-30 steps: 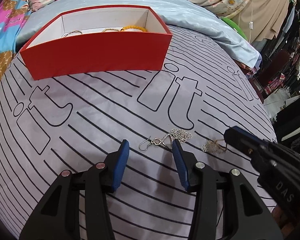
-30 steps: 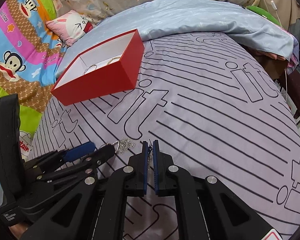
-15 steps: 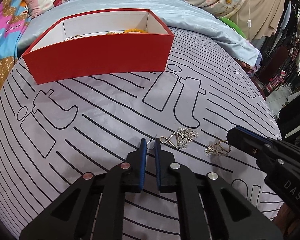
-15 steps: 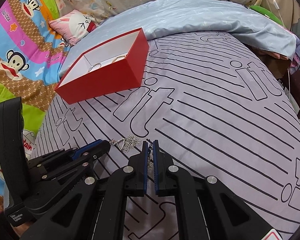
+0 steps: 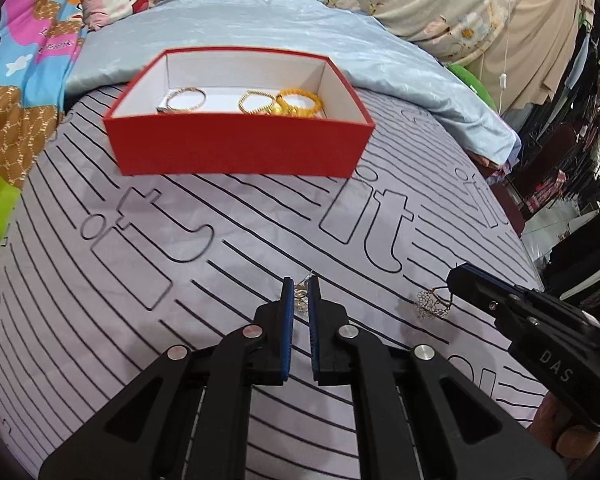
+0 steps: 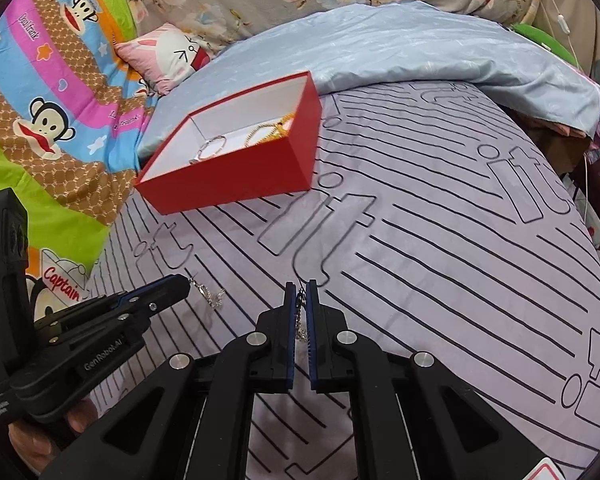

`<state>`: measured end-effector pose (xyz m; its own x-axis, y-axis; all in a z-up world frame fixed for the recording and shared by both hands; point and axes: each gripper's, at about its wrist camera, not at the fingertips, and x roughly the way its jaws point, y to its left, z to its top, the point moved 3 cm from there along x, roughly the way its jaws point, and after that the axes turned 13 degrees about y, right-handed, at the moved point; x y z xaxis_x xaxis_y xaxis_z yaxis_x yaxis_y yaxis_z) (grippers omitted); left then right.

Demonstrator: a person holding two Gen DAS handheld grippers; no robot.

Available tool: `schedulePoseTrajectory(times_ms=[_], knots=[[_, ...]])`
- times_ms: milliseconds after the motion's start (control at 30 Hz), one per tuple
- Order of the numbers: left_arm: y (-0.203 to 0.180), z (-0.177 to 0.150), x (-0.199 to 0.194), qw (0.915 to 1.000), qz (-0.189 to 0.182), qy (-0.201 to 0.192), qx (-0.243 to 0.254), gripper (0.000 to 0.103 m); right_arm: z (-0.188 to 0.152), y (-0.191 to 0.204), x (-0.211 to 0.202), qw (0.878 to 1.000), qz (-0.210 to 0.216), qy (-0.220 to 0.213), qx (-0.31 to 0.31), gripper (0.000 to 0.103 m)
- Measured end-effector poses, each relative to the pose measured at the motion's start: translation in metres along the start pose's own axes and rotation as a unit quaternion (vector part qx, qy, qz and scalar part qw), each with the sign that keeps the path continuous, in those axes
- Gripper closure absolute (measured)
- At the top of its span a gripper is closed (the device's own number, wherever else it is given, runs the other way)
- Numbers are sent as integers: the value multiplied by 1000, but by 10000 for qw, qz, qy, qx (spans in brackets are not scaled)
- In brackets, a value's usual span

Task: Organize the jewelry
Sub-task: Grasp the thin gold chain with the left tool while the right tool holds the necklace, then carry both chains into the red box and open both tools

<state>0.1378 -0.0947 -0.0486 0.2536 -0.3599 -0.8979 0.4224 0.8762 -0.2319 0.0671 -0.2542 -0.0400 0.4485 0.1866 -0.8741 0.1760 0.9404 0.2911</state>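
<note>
1. Left wrist view: the left gripper [image 5: 300,286], black plastic with ribbed blue pads, is pinched nearly closed on a silver earring [image 5: 301,300], a small metal piece of hook and sparkling links caught between the pad tips above the bedsheet [image 5: 180,264].
2. At the right edge, the right gripper [image 5: 454,280] is seen from the side as a dark wedge. Its tip grips a gold earring [image 5: 432,303], a lacy filigree cluster that hangs down from the tip over the sheet.
3. The sheet is smooth lilac-grey cloth printed with black stripes and outlined letters. Farther back stands a red box [image 5: 236,152], a rectangular cardboard tray with a white lining. Inside lie a thin silver bangle [image 5: 186,100], a beaded gold bracelet [image 5: 254,102] and a thick yellow bracelet [image 5: 300,102] in a row.
4. Behind the box lies a pale blue, glossy quilt [image 5: 260,24].
5. Right wrist view: the right gripper [image 6: 300,294] is clamped on the gold earring [image 6: 299,320], whose fine chain runs down the narrow slot between the blue pads.
6. At the left, the left gripper [image 6: 182,284] holds the silver earring [image 6: 210,294], which dangles glittering from its tip.
7. The red box [image 6: 236,172] sits angled at the far left of the sheet, beside a bright cartoon-monkey blanket [image 6: 40,100].
</note>
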Motion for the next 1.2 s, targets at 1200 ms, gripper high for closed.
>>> schedulePoseTrajectory(times_ms=[1200], knots=[[63,156,-60,9914,544,-1161,-247,97,161,101,13,9924,297,-736,-940,99]])
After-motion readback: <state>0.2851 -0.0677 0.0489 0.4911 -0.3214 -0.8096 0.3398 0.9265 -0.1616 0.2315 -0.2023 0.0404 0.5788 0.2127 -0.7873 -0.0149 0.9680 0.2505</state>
